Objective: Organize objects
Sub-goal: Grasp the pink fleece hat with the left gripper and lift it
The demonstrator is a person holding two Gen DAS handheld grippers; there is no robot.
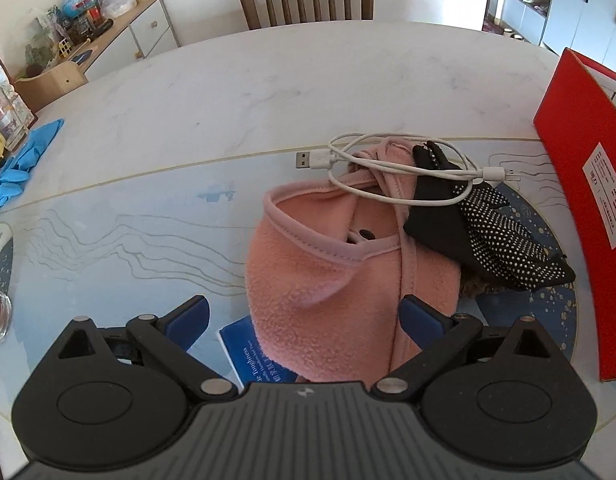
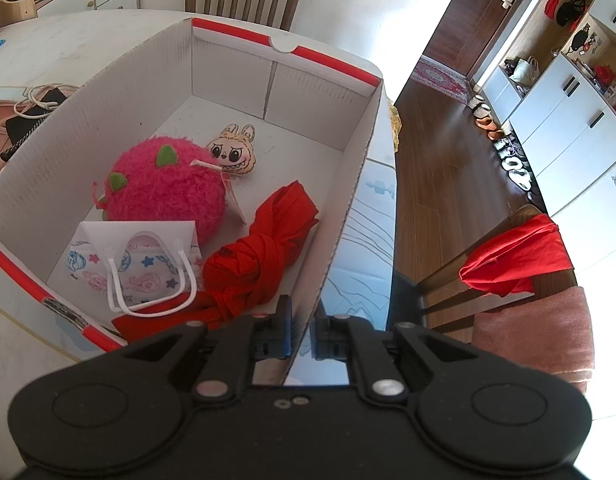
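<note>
1. Cardboard box [image 2: 107, 80], red rim, white inside; the landmark.
2. Right gripper [image 2: 301, 336]: jaws closed on the box's near-right wall.
3. Pink plush ball [image 2: 163, 192], green ears: inside, centre.
4. Beige toothy-face toy [image 2: 232, 152]: inside, behind the ball, touching it.
5. Knotted red cloth [image 2: 259, 256]: inside, near-right.
6. Patterned face mask [image 2: 135, 268]: inside, near-left.

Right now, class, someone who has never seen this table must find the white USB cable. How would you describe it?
Start at the marble table, then find the pink fleece garment beside the red box. Looped loosely over its far end and the black dotted glove lies the white USB cable, the only thin cord there, its metal plug pointing left.
</note>
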